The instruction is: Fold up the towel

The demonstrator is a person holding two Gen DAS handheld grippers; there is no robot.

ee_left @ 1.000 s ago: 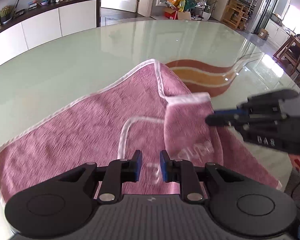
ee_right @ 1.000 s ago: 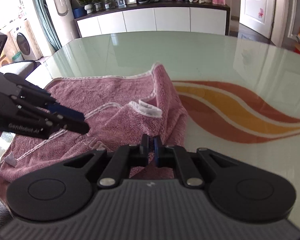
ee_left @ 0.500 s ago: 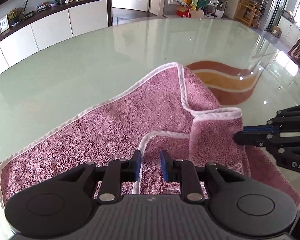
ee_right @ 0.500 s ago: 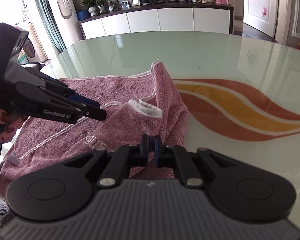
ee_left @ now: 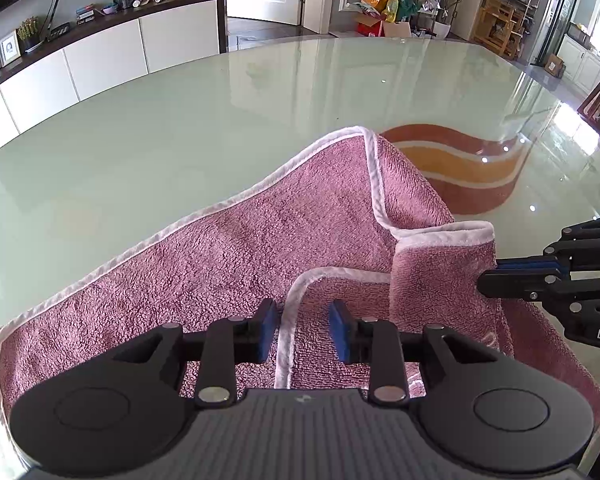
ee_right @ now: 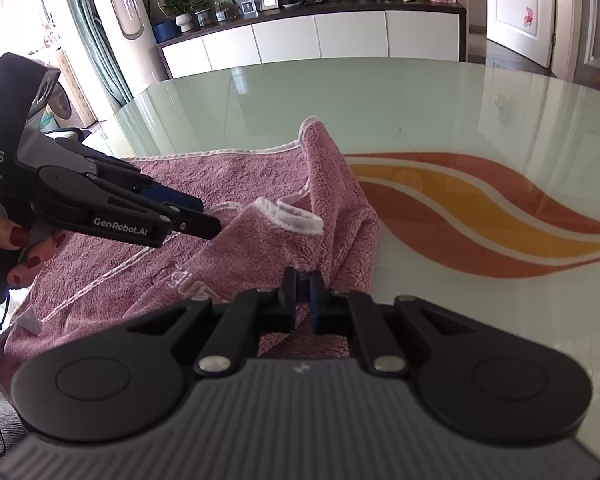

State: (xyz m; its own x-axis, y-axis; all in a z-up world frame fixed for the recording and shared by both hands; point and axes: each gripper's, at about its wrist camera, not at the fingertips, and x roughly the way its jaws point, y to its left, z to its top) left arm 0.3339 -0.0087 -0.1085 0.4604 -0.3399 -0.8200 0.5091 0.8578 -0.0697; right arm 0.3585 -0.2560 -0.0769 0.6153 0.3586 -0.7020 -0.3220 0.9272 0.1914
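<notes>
Towel: soft, light, floppy plush, spread near the tabletop front edge. Right tool clamped on its lifted fold; left tool just opened, empty. Best gripped at white-hemmed corners.

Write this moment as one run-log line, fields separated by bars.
left hand-held gripper: just opening, above towel | right hand-held gripper: shut on towel

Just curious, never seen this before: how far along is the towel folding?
Early on. Done: one edge of the pink towel lies turned over on the glass table. In hand: the right hand-held gripper pinches a raised fold; the left hand-held gripper has just been opening, pads off the cloth. Left: laying it flat, squaring edges.
</notes>
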